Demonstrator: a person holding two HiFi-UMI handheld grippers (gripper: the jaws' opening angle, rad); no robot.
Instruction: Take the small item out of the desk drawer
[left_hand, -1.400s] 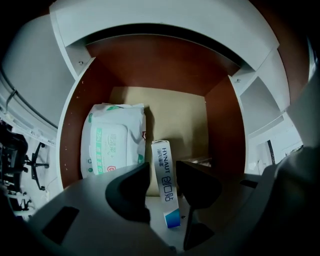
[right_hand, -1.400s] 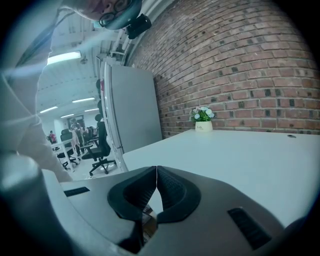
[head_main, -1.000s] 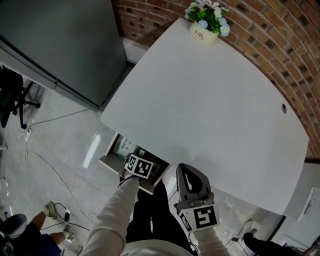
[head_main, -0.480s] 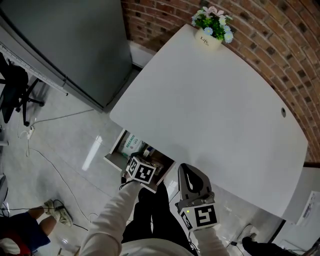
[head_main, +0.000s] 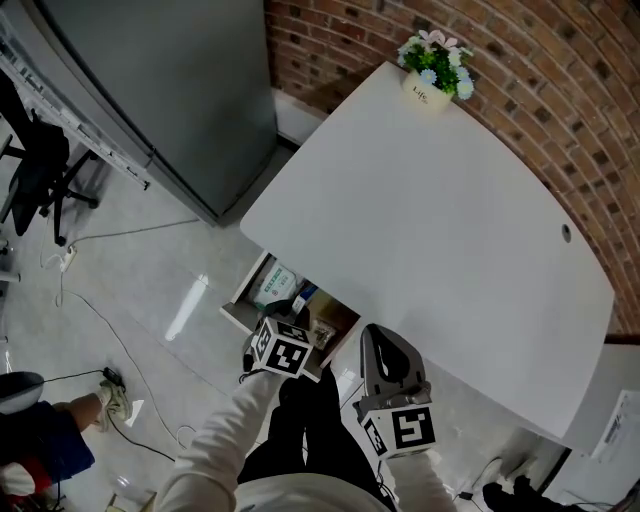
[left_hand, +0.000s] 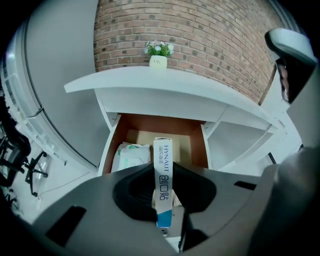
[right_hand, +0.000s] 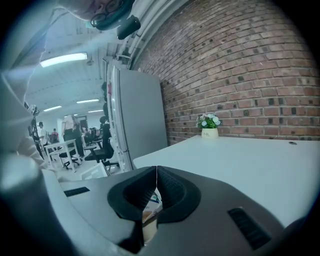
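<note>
The bench (head_main: 430, 200) overhangs the back half of the open drawer (head_main: 243, 296), so only the front half of the drawer is open to the air. A second ago the left claw (left_hand: 163, 167) reached deeper inside the drawer. It now sits at the front lip, and its jaws have narrowed and are clamped on a slim white-and-blue box (left_hand: 162, 147). The box stands on end in the grip, above the drawer's front part.

I judge the pick made and the lift begun, but the box is not yet clear of the drawer.

The brown side walls run close on either side of the box, and a wipes packet (left_hand: 131, 155) lies on the drawer floor to its left. The free way out looks to be up and back over the front lip.

The right claw (right_hand: 156, 172), pressed together on nothing, waits just right of the drawer.
</note>
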